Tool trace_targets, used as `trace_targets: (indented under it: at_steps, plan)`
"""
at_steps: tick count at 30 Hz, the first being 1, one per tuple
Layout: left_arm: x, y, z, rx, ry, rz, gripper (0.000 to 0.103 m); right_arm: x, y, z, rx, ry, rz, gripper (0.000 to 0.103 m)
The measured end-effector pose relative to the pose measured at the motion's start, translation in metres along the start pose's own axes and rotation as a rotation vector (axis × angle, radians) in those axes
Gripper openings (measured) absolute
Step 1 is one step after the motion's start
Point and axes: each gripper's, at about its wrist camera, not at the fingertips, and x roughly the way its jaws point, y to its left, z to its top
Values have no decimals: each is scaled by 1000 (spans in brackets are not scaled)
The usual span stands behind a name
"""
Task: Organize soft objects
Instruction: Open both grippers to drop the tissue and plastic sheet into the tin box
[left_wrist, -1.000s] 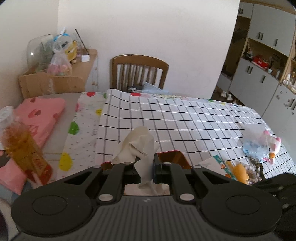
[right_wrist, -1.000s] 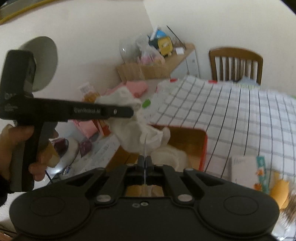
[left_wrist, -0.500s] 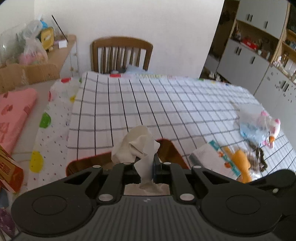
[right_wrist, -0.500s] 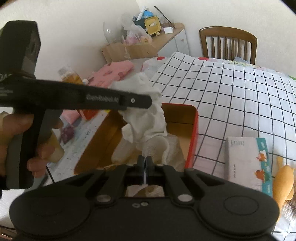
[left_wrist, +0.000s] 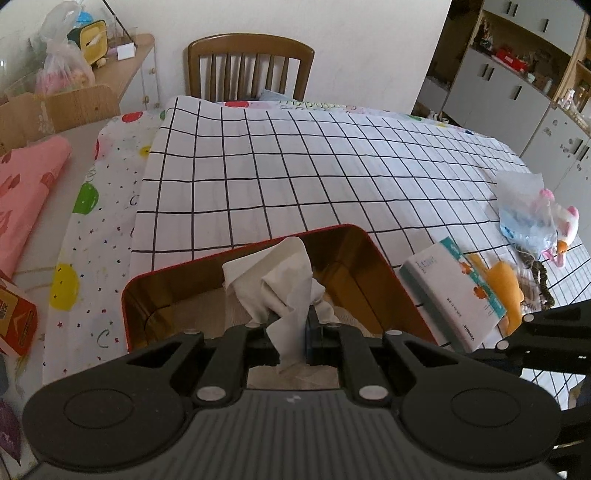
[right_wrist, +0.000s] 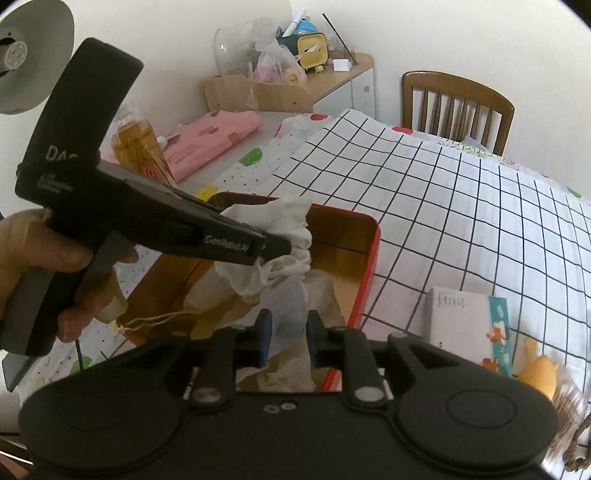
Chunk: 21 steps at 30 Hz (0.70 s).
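My left gripper (left_wrist: 291, 328) is shut on a crumpled white cloth (left_wrist: 275, 280) and holds it over a red tin box (left_wrist: 373, 247) with a gold inside. The cloth also shows in the right wrist view (right_wrist: 280, 243), hanging from the left gripper above the red tin box (right_wrist: 373, 236). More white cloth lies in the box (right_wrist: 317, 291). My right gripper (right_wrist: 289, 338) is open just above the box's near end, with nothing between its blue pads (right_wrist: 264, 332).
A white tissue pack (left_wrist: 454, 291), an orange soft toy (left_wrist: 502, 284) and a bagged plush (left_wrist: 535, 218) lie right of the box on the checked cloth (left_wrist: 295, 166). A pink folded cloth (right_wrist: 210, 136), a juice bottle (right_wrist: 142, 147) and a chair (left_wrist: 251, 66) stand around.
My right gripper has opened and let go of the cloth. My left gripper has carried the cloth down over the box.
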Motion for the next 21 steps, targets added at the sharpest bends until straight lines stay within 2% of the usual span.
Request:
trace_targets:
  at_steps: [8, 11, 14, 15, 16, 18, 21]
  plan:
    - [-2, 1, -5, -3, 8, -6, 11, -3, -3, -2, 1, -8, -19, 37]
    - [-4, 0, -6, 5, 4, 2, 15, -7, -3, -3, -2, -19, -25, 45]
    - [-7, 0, -7, -1, 1, -3, 27, -12, -4, -4, 8, -28, -16, 49]
    - [-9, -1, -8, -3, -5, -6, 34, -13, -5, -4, 15, -29, -7, 50]
    - [-11, -1, -8, -3, -11, -5, 51, -14, -5, -4, 18, -30, -4, 50]
    - [-15, -2, -9, -3, -24, 0, 79, -17, -5, -5, 14, -37, -7, 51]
    - [-22, -5, -10, 2, -38, 8, 79, -23, -4, -6, 14, -49, -11, 52]
